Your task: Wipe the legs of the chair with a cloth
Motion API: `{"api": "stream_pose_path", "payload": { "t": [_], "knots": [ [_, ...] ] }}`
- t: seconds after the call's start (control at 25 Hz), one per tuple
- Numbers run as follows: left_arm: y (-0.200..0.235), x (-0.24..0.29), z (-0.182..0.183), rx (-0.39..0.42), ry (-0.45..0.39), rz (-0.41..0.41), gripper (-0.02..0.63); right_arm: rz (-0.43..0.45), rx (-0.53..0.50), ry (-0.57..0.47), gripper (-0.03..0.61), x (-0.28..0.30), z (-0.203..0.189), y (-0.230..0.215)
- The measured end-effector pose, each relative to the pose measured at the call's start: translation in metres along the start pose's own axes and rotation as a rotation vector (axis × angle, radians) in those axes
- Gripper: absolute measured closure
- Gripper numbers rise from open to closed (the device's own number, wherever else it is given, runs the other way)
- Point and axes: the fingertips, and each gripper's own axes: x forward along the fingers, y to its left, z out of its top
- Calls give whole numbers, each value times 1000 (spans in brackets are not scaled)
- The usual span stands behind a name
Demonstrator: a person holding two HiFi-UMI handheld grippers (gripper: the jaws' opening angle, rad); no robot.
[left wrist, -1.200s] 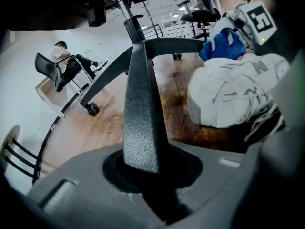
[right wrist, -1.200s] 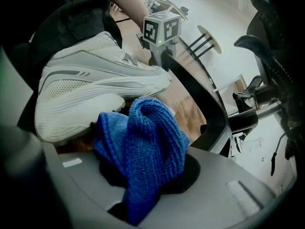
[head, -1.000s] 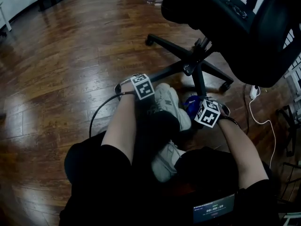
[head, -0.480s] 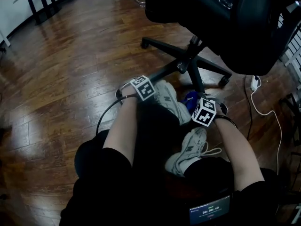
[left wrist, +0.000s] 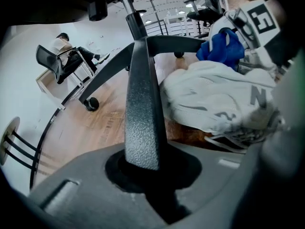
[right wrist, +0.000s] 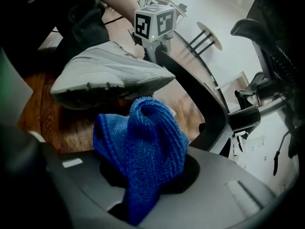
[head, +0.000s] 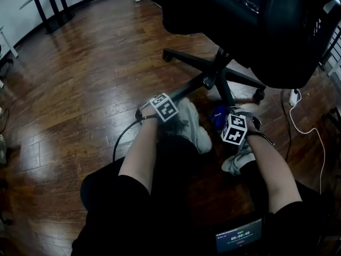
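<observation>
While crouched tight against the base, holding both tools low and close. Nearest, on the right: blue cloth (right wrist: 143,142) pinched in a bunch in the closed jaws of the right hand-held gripper (right wrist: 143,187), with loose folds standing up past the tips. Probably bunched that way to give a thick pad for rubbing. Sits near the end of one chair leg; contact not clear from here, so wiping judged not yet begun.

Just beside the cloth, a grey shoe (right wrist: 105,75) planted on the floor (head: 80,89) between the two tools.

On the far side of the shoe, the left hand-held gripper (left wrist: 147,175) clamped on the end of the next leg (left wrist: 141,109), with jaws just lately closing in on that textured bar. Likely meant to pin the wheeled base against rolling under the rubbing.

Farther along, up to the hub (head: 216,79) under the seat (head: 213,9), with more legs fanning out to casters (head: 168,56).

Tight room between shoe and gripped leg. Open wood floor to the left and beyond the base. On the right, a white cable (head: 309,143) lying close and the seat edge overhead, both worth minding on a long stroke.
</observation>
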Motion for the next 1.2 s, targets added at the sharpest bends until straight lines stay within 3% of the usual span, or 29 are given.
{"api": "stream_pose_path", "payload": {
  "t": [0.16, 0.4, 0.56, 0.72, 0.8, 0.88, 1.04, 1.2],
  "knots": [
    [-4, 0, -1, -27, -5, 32, 558, 20, 3, -55, 488, 1, -1, -11],
    [-16, -4, 1, -115, -9, 2, 557, 93, -30, -136, 489, 0, -6, -16],
    [-22, -6, 1, -153, 8, -46, 555, 201, -20, -90, 488, -2, -12, -20],
    [-32, -6, 4, -192, 28, -54, 555, 262, -128, 19, 488, -21, -32, -23],
    [-39, -7, 7, -208, 34, -68, 554, 244, -203, 90, 488, -34, -42, -28],
    [-48, -9, 10, -220, 25, -77, 549, 186, -202, 98, 488, -44, -44, -39],
    [-69, -11, 16, -259, 26, -90, 538, 49, -24, -59, 489, -59, -11, -51],
    [-88, -15, 25, -320, 34, -106, 534, -28, 50, -220, 489, -71, 42, -35]
  ]
}}
